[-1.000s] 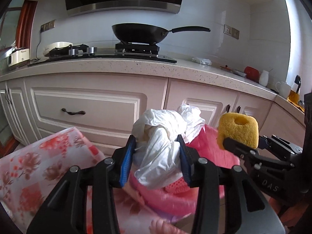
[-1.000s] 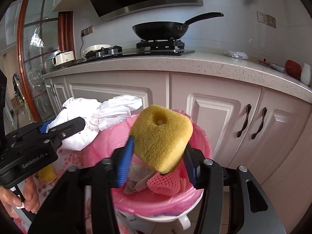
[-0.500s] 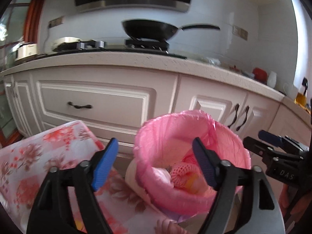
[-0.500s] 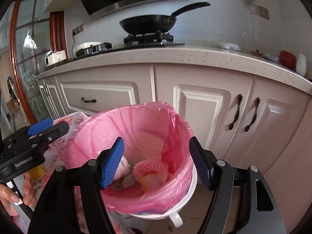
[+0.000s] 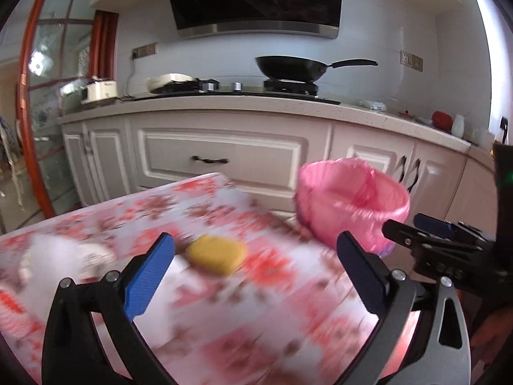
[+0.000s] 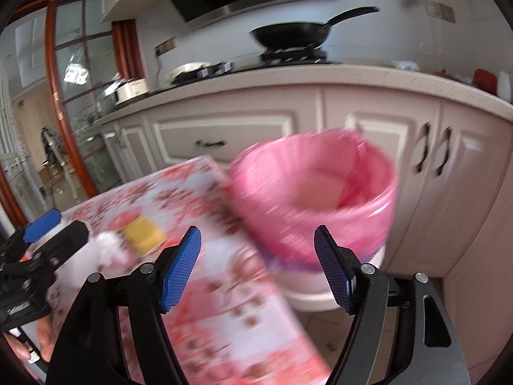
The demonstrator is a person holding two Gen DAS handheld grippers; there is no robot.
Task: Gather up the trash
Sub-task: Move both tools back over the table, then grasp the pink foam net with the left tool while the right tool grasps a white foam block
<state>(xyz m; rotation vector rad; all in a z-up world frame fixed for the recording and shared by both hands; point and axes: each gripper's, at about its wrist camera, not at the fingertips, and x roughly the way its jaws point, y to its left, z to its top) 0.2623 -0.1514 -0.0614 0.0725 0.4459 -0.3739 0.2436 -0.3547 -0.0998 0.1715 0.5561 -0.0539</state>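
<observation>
A white bin with a pink bag (image 5: 352,199) stands on the floor at the table's right corner; it also shows in the right wrist view (image 6: 314,199). A yellow sponge (image 5: 216,253) lies on the floral tablecloth, also seen from the right wrist (image 6: 144,234). White crumpled trash (image 5: 57,253) lies left of it, and shows in the right wrist view (image 6: 109,247). My left gripper (image 5: 256,276) is open and empty above the table, just before the sponge. My right gripper (image 6: 258,269) is open and empty, between table edge and bin. Both views are blurred.
The floral-cloth table (image 5: 224,320) fills the foreground. Cream kitchen cabinets (image 5: 231,157) and a counter with a stove and black wok (image 5: 291,67) run behind. A glass door with a red frame (image 5: 35,96) is at the left.
One second ago my left gripper held white trash and my right a yellow sponge over the bin. Both let go into it, then pulled back left toward the table, open.
</observation>
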